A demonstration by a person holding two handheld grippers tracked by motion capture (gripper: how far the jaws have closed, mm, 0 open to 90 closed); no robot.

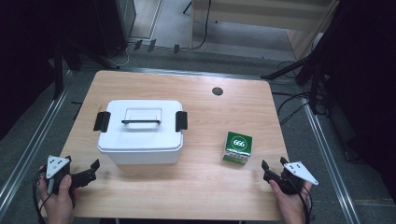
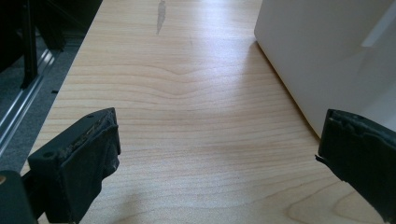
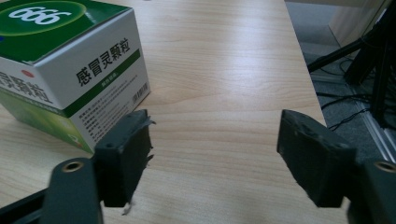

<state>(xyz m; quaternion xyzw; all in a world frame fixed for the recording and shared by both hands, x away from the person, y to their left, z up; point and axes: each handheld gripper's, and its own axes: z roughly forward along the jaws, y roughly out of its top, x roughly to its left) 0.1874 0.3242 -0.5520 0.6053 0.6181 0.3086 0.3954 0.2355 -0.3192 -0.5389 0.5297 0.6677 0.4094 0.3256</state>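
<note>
A white lidded storage box [image 1: 140,133] with black side clips and a black handle stands left of the table's middle; its white wall [image 2: 327,51] fills the right of the left gripper view. A green and white medicine carton [image 1: 237,148] marked 666 sits to its right, close ahead and left in the right gripper view [image 3: 70,65]. My left gripper [image 1: 88,171] rests at the front left corner, open, with bare wood between its jaws [image 2: 215,154]. My right gripper [image 1: 272,168] sits at the front right, open and empty [image 3: 215,154], just short of the carton.
The wooden table [image 1: 201,186] has a round cable hole [image 1: 217,91] near its far edge. Dark stands and cables [image 1: 303,70] crowd the floor beyond the right side, and metal rails [image 1: 28,149] run along both sides.
</note>
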